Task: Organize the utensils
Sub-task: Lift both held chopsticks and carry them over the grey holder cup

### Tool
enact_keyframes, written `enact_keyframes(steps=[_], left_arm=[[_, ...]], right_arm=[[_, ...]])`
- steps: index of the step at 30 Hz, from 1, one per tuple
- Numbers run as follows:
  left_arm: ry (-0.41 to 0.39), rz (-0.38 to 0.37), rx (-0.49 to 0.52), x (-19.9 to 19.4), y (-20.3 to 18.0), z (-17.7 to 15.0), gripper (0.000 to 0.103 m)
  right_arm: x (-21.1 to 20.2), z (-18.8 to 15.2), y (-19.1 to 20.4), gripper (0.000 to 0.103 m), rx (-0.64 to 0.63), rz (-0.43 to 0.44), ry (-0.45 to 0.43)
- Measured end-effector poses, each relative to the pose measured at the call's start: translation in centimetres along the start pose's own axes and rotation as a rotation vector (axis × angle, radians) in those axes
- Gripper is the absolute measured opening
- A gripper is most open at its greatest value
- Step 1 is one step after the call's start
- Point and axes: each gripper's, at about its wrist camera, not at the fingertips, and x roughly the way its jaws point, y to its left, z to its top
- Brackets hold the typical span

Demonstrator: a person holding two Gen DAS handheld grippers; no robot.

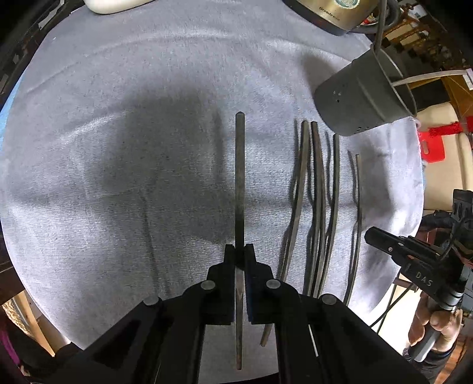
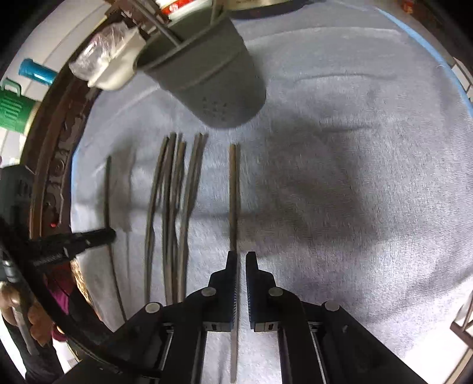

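Observation:
My left gripper (image 1: pixel 240 251) is shut on a dark chopstick (image 1: pixel 240 177) that points away over the grey cloth (image 1: pixel 118 147). In the right wrist view it shows at the left (image 2: pixel 111 233). My right gripper (image 2: pixel 241 257) is shut on another chopstick (image 2: pixel 233 192), which lies against the left pad. This gripper also appears at the right edge of the left wrist view (image 1: pixel 371 236). Several more chopsticks (image 1: pixel 313 206) (image 2: pixel 174 206) lie side by side on the cloth between the two grippers. Just beyond them stands a grey perforated utensil holder (image 1: pixel 363 97) (image 2: pixel 207 79) with a few handles sticking out.
A metal kettle (image 1: pixel 328 11) and a white object (image 1: pixel 112 4) sit at the far edge of the round table. A plastic-wrapped white container (image 2: pixel 109 62) stands beside the holder. The person's hands (image 1: pixel 437 328) (image 2: pixel 38 325) grip the handles off the table's edge.

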Motion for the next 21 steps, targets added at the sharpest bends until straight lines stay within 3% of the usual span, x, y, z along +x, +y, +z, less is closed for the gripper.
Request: enact_keyframes(steps=[4,14,21], left_arm=[[0.015,0.035,0.011,1.2,-0.4,-0.3,0.006],[0.042,0.093,0.044,3.1,-2.9,-0.4,0.006],[0.058,0.115,0.062,4.8,-4.8,-0.7,0.006]], right_arm=[[0.5,0.0,0.3,0.011,0.012,0.024,0.032],[2.5,0.9,3.5,0.01,-0.063,-0.118,0.09],[2.6,1.3,4.5,0.006,-0.101,-0.152,0.115]])
